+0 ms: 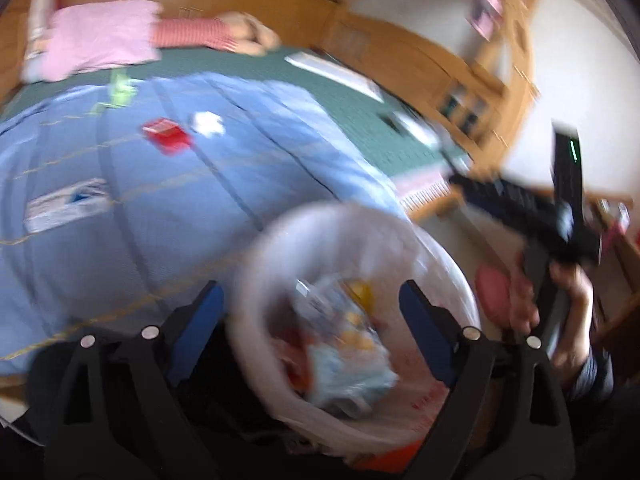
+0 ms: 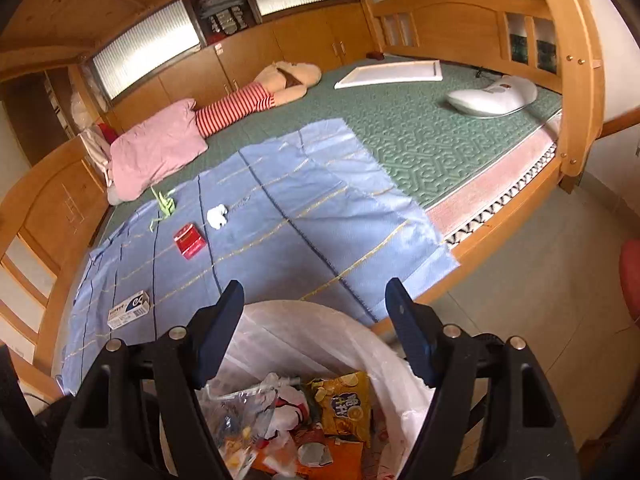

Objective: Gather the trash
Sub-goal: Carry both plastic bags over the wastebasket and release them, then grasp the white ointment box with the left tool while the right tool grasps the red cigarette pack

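My left gripper (image 1: 312, 300) is open above the trash bin (image 1: 256, 264), which is lined with a white bag and holds several wrappers; this view is blurred. My right gripper (image 2: 314, 300) is open too, with nothing between its fingers, over the same bin (image 2: 320, 320). A yellow snack bag (image 2: 344, 404) and a clear plastic bag (image 2: 236, 408) lie inside. On the blue cloth (image 2: 280, 208) across the bed lie a red box (image 2: 189, 240), a white crumpled tissue (image 2: 217, 216), a green strip (image 2: 164, 204) and a white and blue box (image 2: 128, 312).
A pink pillow (image 2: 156, 152), a striped plush toy (image 2: 256, 96), a white board (image 2: 392, 72) and a white device (image 2: 492, 98) lie on the green mat. The wooden bed frame (image 2: 500, 236) borders the tiled floor. A red stool (image 2: 630, 276) stands at right. A hand (image 1: 524, 296) holds the other gripper's black body.
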